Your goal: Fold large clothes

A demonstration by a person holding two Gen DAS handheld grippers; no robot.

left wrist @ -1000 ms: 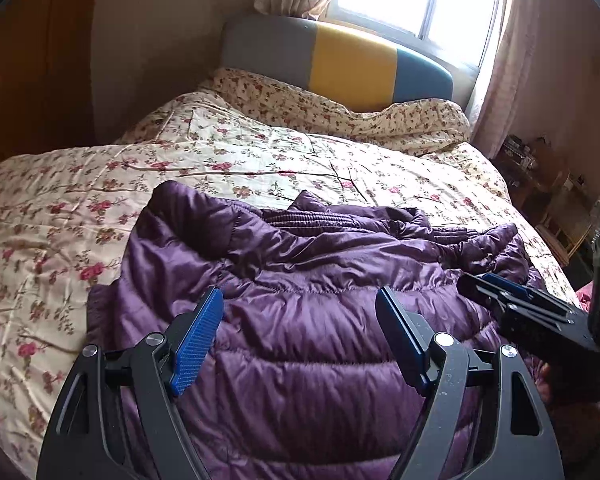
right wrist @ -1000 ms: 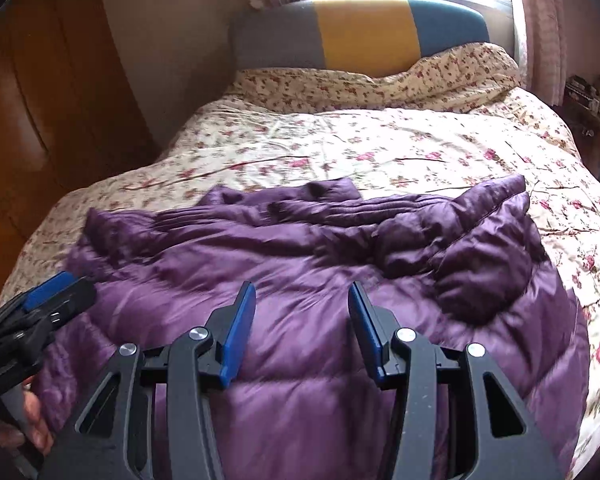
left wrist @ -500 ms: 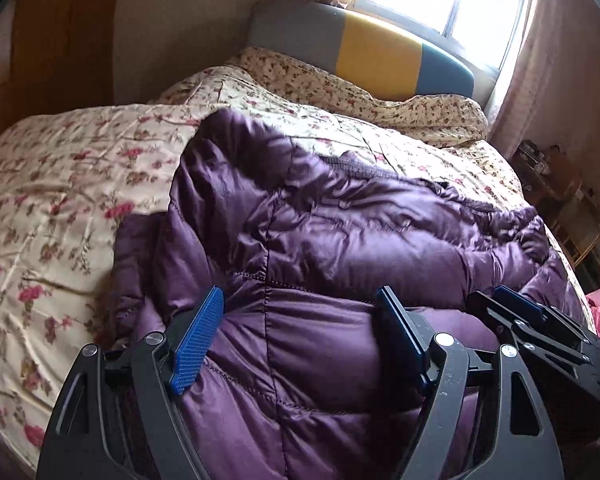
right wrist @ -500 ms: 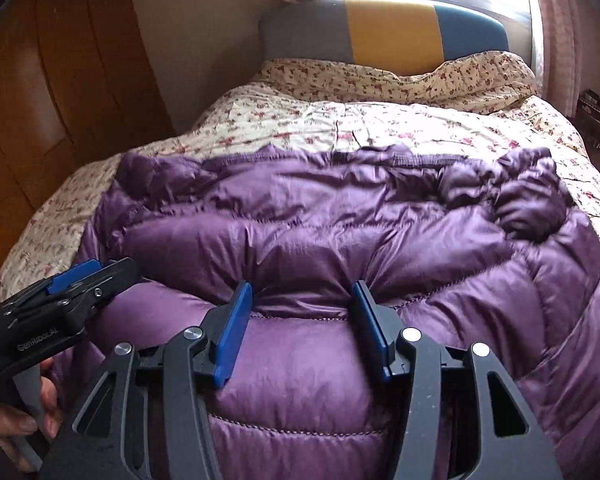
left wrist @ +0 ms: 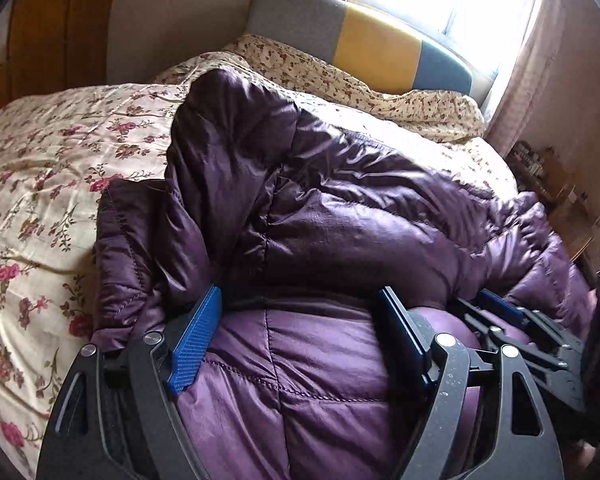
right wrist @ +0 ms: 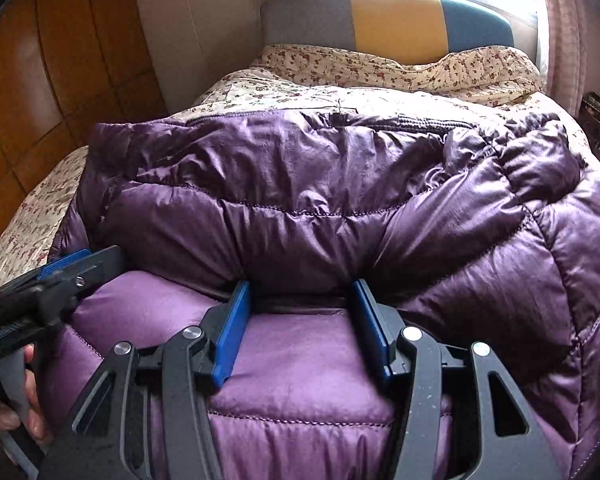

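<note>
A purple quilted down jacket (left wrist: 340,232) lies on the bed, bunched into a thick fold across its middle; it also fills the right wrist view (right wrist: 320,200). My left gripper (left wrist: 300,304) is open, its blue pads pushed against the fold's near edge on the jacket's left side. My right gripper (right wrist: 300,292) is open and pressed against the same fold further right. Each gripper shows in the other's view: the right one (left wrist: 512,320) at the right, the left one (right wrist: 72,264) at the left with a hand behind it.
The bed has a floral quilt (left wrist: 40,160) and a grey, yellow and blue headboard (right wrist: 396,20) under a bright window. A wooden wardrobe (right wrist: 40,80) stands on the left. A cluttered shelf (left wrist: 548,168) stands at the right of the bed.
Both grippers moved forward and down into the jacket. The far part of the jacket has bunched up toward them into a taller fold. Both jaws stayed open.
</note>
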